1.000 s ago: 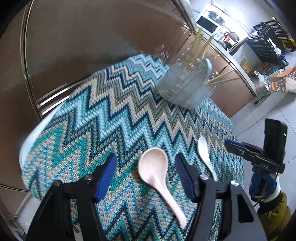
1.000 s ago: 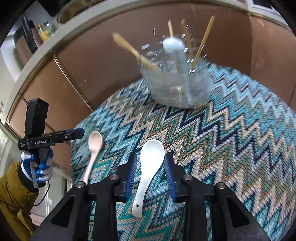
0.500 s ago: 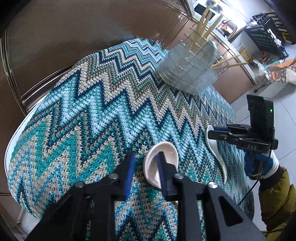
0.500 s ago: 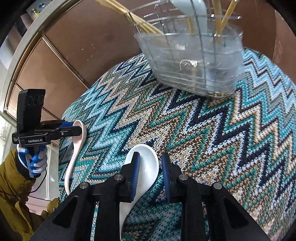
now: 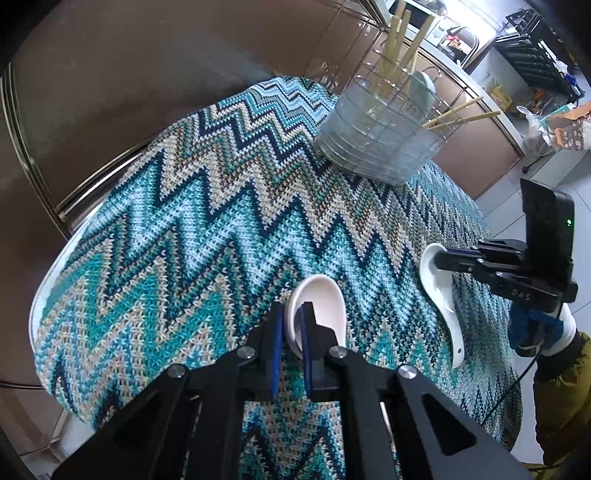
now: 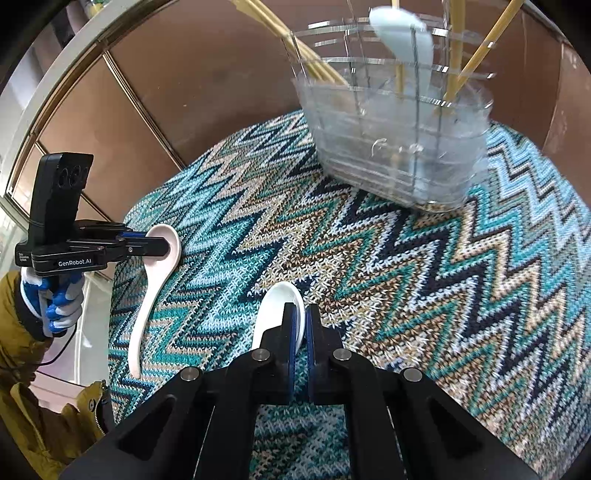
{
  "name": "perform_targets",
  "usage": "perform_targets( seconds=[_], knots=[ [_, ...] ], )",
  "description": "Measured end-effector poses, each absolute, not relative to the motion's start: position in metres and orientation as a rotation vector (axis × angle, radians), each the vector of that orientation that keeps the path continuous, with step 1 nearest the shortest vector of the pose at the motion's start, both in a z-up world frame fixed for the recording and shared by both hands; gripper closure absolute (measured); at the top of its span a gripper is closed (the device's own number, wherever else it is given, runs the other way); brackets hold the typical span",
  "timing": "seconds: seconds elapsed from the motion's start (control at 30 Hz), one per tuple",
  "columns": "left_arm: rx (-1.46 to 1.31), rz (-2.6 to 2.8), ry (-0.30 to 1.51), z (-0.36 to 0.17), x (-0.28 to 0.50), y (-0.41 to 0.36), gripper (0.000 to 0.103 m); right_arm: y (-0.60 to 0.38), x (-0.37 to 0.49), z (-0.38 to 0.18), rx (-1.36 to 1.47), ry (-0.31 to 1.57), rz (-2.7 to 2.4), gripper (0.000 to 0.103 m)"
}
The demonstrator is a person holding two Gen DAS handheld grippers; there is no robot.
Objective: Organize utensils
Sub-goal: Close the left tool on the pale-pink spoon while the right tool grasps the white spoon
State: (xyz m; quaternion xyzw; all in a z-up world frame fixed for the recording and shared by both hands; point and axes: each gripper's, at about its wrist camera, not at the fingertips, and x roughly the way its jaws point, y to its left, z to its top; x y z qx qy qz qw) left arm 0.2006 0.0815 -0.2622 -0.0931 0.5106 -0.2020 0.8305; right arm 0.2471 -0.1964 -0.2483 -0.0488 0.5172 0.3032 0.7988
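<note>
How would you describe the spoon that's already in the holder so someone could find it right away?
On the zigzag knitted cloth stands a clear wire-framed holder at the far end. Among its bamboo chopsticks one pale blue spoon stands bowl-up. It is the only spoon upright; the other two lie on the cloth.

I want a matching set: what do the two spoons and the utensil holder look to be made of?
Pinkish spoon and white spoon: glossy, smooth, thick-walled, probably glazed ceramic, possibly melamine. Utensil holder: shiny thin wire grid, likely metal, around a see-through liner, probably plastic.
</note>
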Motion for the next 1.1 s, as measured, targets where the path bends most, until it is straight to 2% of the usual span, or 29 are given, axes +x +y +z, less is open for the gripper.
perform_targets(
  seconds=[1.1],
  knots=[
    [-0.193, -0.370, 0.884, -0.164, 0.129, 0.087, 0.096, -0.221, 0.138, -0.138, -0.132, 0.833, 0.459, 0.098]
  ],
)
